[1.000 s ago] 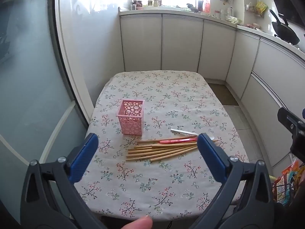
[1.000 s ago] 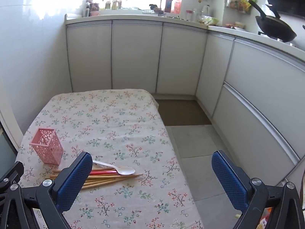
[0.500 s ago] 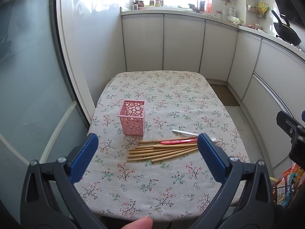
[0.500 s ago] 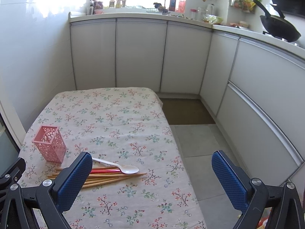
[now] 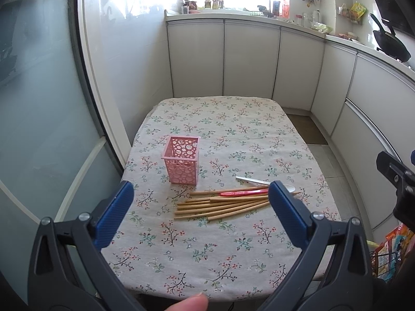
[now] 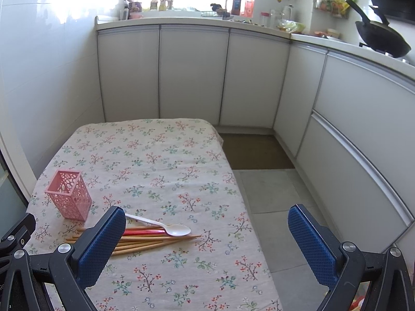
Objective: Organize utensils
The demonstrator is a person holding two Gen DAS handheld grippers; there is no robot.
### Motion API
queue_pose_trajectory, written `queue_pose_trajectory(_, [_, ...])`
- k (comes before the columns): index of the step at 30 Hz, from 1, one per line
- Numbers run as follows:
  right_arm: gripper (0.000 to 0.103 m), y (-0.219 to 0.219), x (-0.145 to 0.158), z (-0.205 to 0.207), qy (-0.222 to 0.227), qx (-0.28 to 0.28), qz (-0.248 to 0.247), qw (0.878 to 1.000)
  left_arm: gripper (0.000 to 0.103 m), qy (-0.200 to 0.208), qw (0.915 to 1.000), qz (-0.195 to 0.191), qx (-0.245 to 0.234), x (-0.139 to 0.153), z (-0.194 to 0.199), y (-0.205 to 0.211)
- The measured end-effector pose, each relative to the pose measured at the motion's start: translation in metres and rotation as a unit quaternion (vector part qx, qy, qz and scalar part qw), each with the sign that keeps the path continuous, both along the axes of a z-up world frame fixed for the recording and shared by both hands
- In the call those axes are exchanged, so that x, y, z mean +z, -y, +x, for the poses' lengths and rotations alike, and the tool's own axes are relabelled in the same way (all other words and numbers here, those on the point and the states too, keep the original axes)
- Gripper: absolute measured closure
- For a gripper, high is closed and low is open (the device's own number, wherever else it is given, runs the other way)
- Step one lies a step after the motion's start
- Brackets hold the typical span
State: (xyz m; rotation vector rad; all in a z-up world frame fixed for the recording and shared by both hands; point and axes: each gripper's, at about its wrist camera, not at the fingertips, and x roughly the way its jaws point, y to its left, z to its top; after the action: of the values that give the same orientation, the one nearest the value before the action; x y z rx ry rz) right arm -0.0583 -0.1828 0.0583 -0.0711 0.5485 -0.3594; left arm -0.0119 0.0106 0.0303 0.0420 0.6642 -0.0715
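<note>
A pink perforated holder (image 5: pixel 182 158) stands upright and empty on the floral tablecloth (image 5: pixel 233 134); it also shows in the right wrist view (image 6: pixel 69 198). Beside it lie several wooden chopsticks (image 5: pixel 223 206), a red utensil (image 5: pixel 242 193) and a white plastic spoon (image 6: pixel 166 228). My left gripper (image 5: pixel 201 208) is open and empty, above the table's near edge, in front of the chopsticks. My right gripper (image 6: pixel 207 235) is open and empty, over the table's near right corner.
White cabinets (image 6: pixel 192 75) line the back and right walls. A wok (image 6: pixel 381 39) sits on the counter at the right. A glass door (image 5: pixel 39 119) stands left of the table. Tiled floor (image 6: pixel 272 194) lies to the right. A snack basket (image 5: pixel 389 254) is at the lower right.
Both grippers have tilted up slightly, so the table sits lower in each view. Nothing on the table has moved.
</note>
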Motion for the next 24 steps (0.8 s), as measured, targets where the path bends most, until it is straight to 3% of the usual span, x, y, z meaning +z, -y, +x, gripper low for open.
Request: queue_pose_trajectory(24, [0.0, -0.0002, -0.001, 0.0011, -0.001, 0.001, -0.001, 1.0, 0.0, 0.0, 1.0, 0.001, 0.001, 0.0003, 0.0006, -0.0022])
